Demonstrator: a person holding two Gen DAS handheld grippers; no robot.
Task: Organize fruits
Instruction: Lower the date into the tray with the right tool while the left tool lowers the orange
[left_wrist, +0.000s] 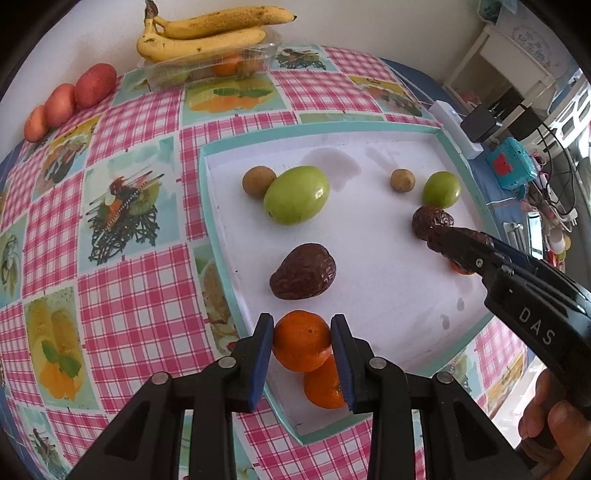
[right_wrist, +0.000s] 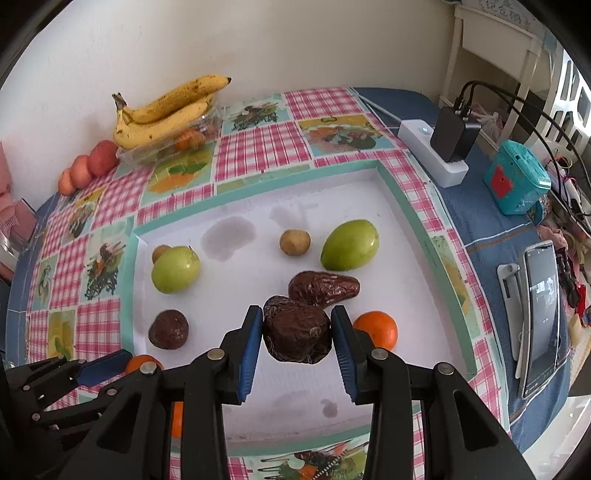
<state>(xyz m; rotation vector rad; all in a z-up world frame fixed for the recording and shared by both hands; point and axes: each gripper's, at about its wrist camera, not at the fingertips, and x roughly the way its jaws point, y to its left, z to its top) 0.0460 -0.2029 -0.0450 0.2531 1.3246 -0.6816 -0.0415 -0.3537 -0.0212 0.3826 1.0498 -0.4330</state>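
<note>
Fruits partly sorted, judging by the layout. Left tool (left_wrist: 302, 345) is clamped on an orange (left_wrist: 301, 339), with a second orange (left_wrist: 325, 384) just below and behind it. Right tool (right_wrist: 297, 330) grips a wrinkled dark fruit (right_wrist: 297, 330); another dark fruit (right_wrist: 323, 288) touches it just ahead, and a third orange (right_wrist: 376, 328) sits beside its right finger. Ahead in the white tray (right_wrist: 424, 218), green fruits (right_wrist: 173, 269) and small brown ones (right_wrist: 294, 242) lie as mixed pairs. Grouping by kind looks unfinished.

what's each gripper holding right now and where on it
The left gripper clamps an orange across its sides. The right gripper clamps a dark wrinkled fruit across its widest part.
</note>
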